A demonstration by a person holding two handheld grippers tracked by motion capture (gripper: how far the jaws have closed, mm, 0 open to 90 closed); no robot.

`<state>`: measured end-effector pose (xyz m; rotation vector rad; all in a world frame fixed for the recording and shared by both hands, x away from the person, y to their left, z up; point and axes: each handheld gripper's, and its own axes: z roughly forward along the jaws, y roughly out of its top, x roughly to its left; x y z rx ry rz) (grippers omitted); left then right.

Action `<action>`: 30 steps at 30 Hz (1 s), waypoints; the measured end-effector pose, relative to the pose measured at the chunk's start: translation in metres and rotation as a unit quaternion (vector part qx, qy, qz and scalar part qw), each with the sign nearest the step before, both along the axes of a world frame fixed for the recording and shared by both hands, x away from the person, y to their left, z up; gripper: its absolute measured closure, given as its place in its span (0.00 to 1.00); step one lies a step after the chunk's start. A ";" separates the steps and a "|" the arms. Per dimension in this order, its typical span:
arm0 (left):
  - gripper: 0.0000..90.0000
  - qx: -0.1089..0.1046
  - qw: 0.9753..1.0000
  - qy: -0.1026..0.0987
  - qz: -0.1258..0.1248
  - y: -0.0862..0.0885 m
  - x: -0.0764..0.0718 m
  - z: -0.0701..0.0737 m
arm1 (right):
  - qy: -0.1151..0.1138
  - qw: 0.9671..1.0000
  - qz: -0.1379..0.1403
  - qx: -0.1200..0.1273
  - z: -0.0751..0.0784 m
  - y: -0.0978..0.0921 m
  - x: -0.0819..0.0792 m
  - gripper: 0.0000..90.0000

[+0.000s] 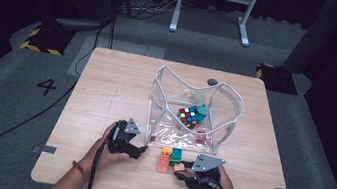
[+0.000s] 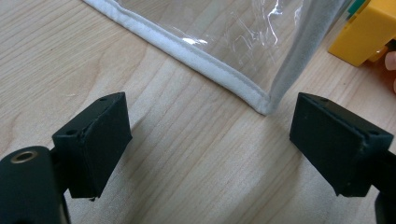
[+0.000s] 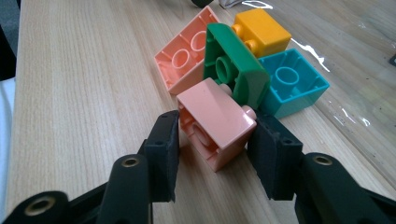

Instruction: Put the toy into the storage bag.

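My right gripper (image 3: 217,154) is shut on a small pink block (image 3: 217,123), one jaw on each side of it, low over the table. Just beyond the block lie a salmon brick (image 3: 184,60), a green brick (image 3: 233,70), an orange block (image 3: 261,30) and a teal block (image 3: 292,81), all bunched together. In the high view this cluster (image 1: 169,158) sits in front of a clear bag (image 1: 151,107) with white trim. My left gripper (image 2: 210,116) stands open on the table, and the bag's near corner (image 2: 264,105) lies between its jaws, slightly ahead of them.
The open bag holds a colour-tile cube (image 1: 187,115) and a teal block (image 1: 202,110). Bare wooden tabletop (image 1: 106,90) stretches to the left and behind the bag. The table's front edge is close under both hands. Cables run across the floor (image 1: 26,119) on the left.
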<state>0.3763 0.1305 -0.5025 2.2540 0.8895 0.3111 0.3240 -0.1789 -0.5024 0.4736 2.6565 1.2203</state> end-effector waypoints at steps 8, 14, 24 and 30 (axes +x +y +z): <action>0.14 0.000 1.000 0.000 0.000 0.000 0.000 0.000 | -0.004 1.000 0.009 0.001 0.000 -0.006 -0.001 0.74; 0.14 0.000 1.000 0.000 0.000 0.000 0.000 0.000 | 0.008 1.000 0.004 -0.001 0.001 -0.011 -0.004 0.80; 0.14 0.000 1.000 0.000 0.000 0.000 0.000 0.000 | -0.001 1.000 0.020 0.000 0.000 -0.004 0.000 0.54; 0.14 0.001 1.000 0.000 0.000 0.000 0.000 0.000 | -0.001 1.000 0.019 0.001 0.000 0.002 -0.001 0.65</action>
